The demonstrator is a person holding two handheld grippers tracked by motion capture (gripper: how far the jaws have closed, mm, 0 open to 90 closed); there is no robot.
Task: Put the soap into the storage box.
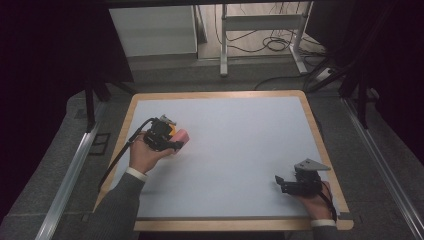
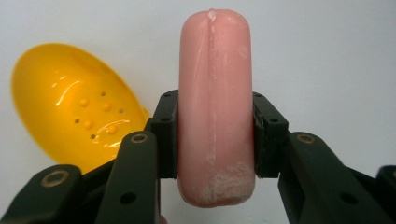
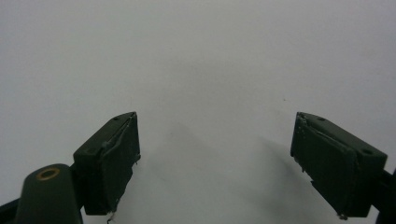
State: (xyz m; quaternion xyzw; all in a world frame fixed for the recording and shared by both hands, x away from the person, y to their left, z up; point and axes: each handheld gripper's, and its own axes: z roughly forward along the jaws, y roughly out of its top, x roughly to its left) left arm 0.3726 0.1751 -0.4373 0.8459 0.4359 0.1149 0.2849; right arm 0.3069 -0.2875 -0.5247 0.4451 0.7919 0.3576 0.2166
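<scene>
One pink sausage point(image 2: 215, 107) clamped in left gripper point(image 2: 215, 140); one yellow spoon point(image 2: 70, 105) beside; right gripper point(image 3: 215, 158) fingers apart.

No readable text, labels or numbers.

A pink, rounded bar of soap point(image 2: 215, 107) stands on end in the middle of the frame, clamped between the two black jaws of the left gripper point(image 2: 215, 135), which press on its flat sides low down. White, crumbly scuffing marks its lower end. At the left of the frame, behind the jaw, lies a glossy yellow perforated spoon bowl point(image 2: 74, 102) on the pale table point(image 2: 327, 56).
</scene>
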